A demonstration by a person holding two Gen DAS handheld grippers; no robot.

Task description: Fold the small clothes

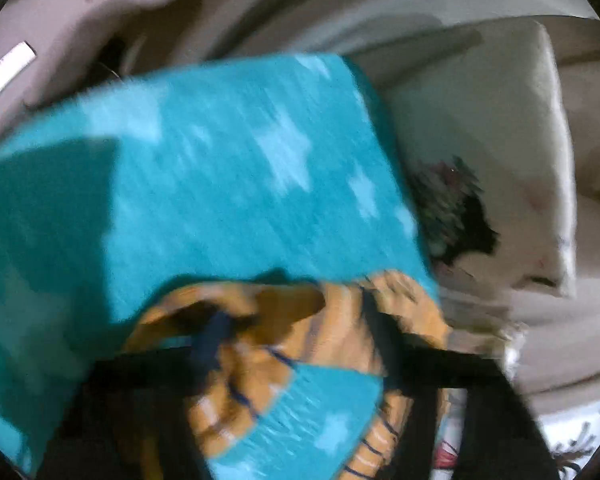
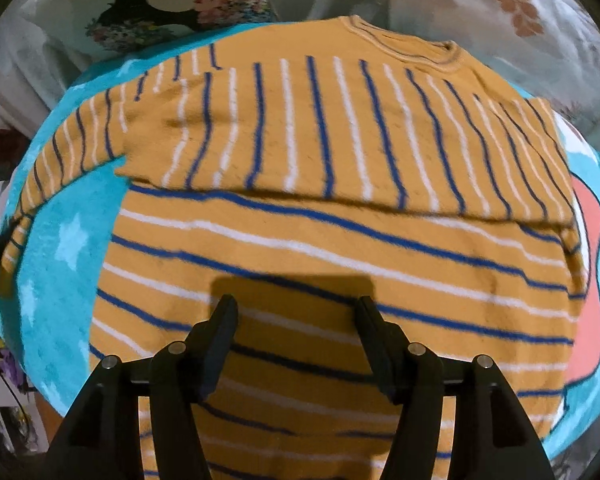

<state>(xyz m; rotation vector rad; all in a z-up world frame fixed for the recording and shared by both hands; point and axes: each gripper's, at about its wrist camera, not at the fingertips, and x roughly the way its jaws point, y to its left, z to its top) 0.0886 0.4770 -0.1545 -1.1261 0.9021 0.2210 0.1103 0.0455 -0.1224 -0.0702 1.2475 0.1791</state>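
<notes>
While my right gripper (image 2: pixel 296 332) hovers wide open, the mustard sweater (image 2: pixel 340 240) with blue-white stripes lies half-folded; my left gripper (image 1: pixel 296 344) pinches its bunched sleeve (image 1: pixel 260 320)

A turquoise blanket (image 2: pixel 66 240) with pale stars fills the left side of the right wrist view, with a pink patch (image 2: pixel 586 280) at right. A white pillow (image 1: pixel 500 152) with a dark flower print sits right of centre in the blurred left wrist view; flowered bedding (image 2: pixel 516 12) lies upper right.
</notes>
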